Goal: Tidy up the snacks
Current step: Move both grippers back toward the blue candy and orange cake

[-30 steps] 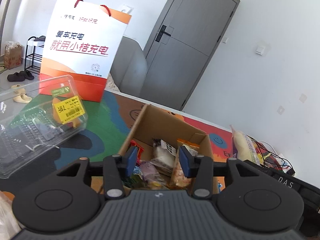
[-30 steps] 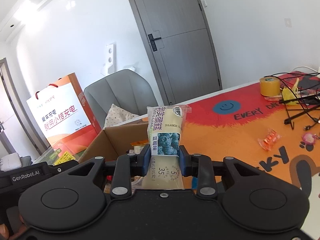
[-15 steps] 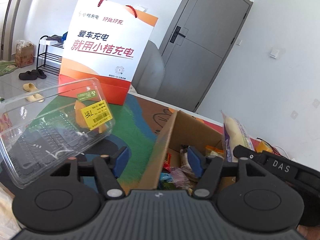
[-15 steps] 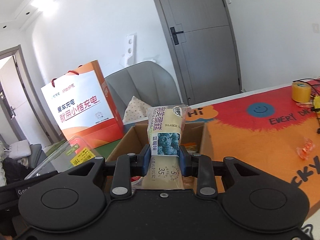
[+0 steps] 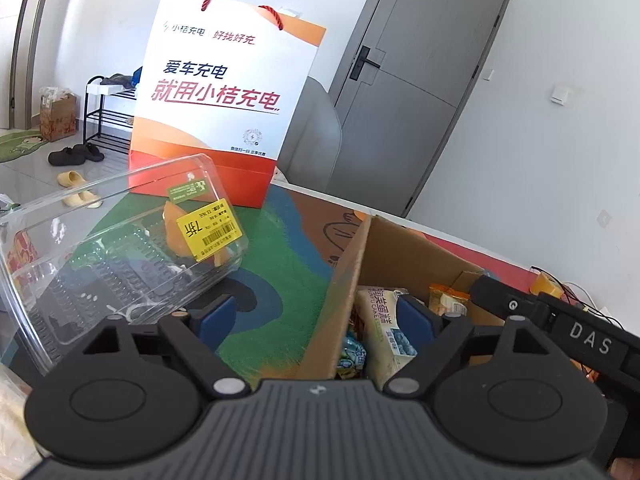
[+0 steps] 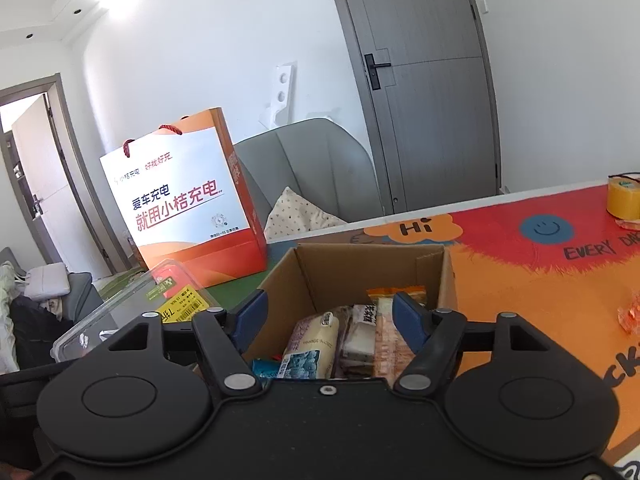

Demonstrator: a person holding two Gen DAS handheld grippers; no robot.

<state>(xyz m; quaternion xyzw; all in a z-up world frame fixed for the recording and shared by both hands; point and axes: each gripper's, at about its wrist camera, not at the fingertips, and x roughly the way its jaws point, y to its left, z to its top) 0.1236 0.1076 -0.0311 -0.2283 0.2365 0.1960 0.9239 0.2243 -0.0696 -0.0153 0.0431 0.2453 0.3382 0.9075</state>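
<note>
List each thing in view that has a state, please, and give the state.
left gripper: open, empty
right gripper: open, empty
blueberry cake packet: lying in the box
cardboard box: open, holds snacks
clear plastic container: lid shut
door: shut
paper bag: upright

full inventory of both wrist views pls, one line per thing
cardboard box: 1, brown, open, on the mat ahead of both grippers
blueberry cake pack: 1, cream with blue picture, lying in the box
other snack packs: several, mixed colours, in the box
clear plastic clamshell: 1, transparent with yellow sticker, left of the box
paper gift bag: 1, white and orange, behind the clamshell
tape roll: 1, yellow, far right on the mat
table mat: 1, orange, red and green
chair: 1, grey, behind the table
left gripper: jaws open, empty
right gripper: jaws open, above the box
</note>
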